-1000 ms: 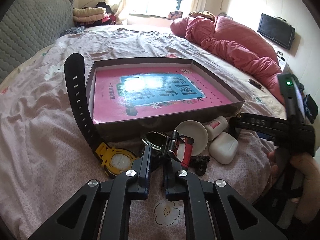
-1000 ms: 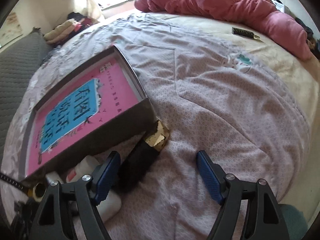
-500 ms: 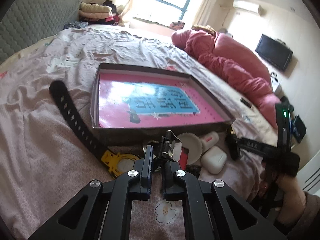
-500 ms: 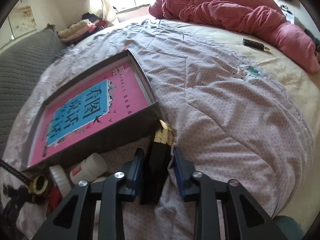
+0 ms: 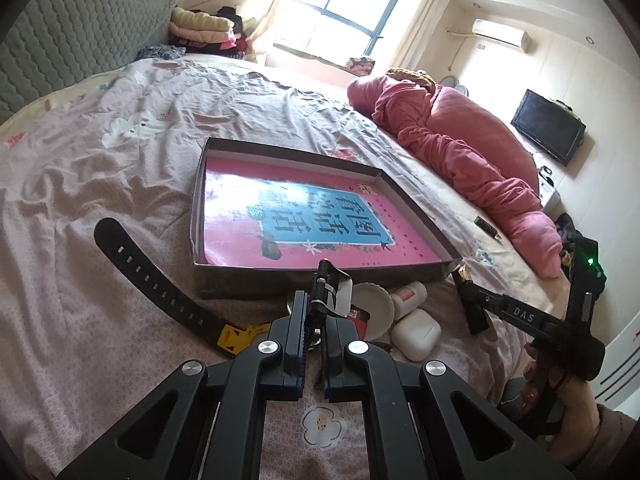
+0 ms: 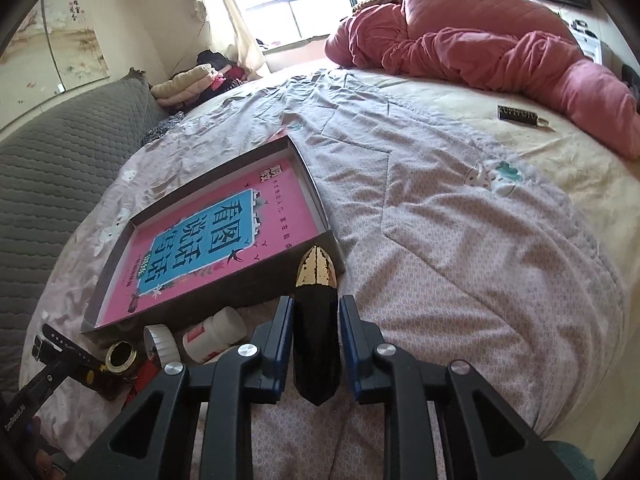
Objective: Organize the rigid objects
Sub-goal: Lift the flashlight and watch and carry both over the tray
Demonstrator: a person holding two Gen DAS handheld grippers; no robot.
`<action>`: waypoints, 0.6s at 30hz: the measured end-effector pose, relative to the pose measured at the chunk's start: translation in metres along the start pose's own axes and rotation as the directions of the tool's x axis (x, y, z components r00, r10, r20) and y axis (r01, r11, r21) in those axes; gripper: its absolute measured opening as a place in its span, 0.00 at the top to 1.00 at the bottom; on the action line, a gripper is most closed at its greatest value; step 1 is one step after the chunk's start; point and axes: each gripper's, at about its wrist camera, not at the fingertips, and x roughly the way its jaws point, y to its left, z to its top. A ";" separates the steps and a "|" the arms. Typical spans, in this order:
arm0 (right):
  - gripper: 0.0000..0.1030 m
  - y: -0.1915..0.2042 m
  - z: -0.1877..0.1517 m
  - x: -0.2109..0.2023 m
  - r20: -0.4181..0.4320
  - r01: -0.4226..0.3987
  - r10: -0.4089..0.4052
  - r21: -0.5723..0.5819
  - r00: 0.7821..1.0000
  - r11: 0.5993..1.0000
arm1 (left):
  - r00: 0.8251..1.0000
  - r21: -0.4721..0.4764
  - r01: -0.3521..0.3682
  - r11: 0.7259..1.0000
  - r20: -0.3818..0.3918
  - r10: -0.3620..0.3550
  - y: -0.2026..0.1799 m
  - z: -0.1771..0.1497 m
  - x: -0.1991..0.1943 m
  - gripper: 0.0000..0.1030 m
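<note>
A shallow cardboard box (image 5: 320, 272) with a pink book cover inside lies on the bed; it also shows in the right wrist view (image 6: 208, 296). My left gripper (image 5: 314, 312) is shut on a black metal clip (image 5: 326, 290) and holds it raised just before the box's near wall. My right gripper (image 6: 316, 324) is shut on a black bar with a gold tip (image 6: 316, 316), lifted off the bed beside the box's corner. It also shows in the left wrist view (image 5: 472, 304).
A white bottle (image 6: 214, 334), a white lid (image 5: 372, 306), a white case (image 5: 416, 334), a yellow watch with a black strap (image 5: 160, 280) and a red item lie before the box. A pink quilt (image 6: 480, 48) lies at the far right.
My left gripper lifted the clip off the pile and up toward the box. My right gripper closed on the black bar and raised it off the bedspread.
</note>
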 end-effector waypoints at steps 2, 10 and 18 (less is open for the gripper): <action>0.77 0.000 -0.001 -0.001 -0.001 0.002 -0.002 -0.007 1.000 1.000 | 1.000 -0.002 -0.002 1.000 -0.002 0.002 0.001 0.001 0.000 0.95; 0.77 0.011 -0.012 0.016 -0.066 0.085 -0.094 -0.120 0.993 0.989 | 1.000 -0.007 -0.009 1.000 -0.001 0.009 0.001 -0.001 -0.002 0.95; 0.77 0.014 -0.016 0.018 -0.044 0.119 -0.127 -0.154 0.991 0.981 | 1.000 -0.011 -0.003 1.000 -0.003 0.003 0.001 -0.002 -0.002 0.95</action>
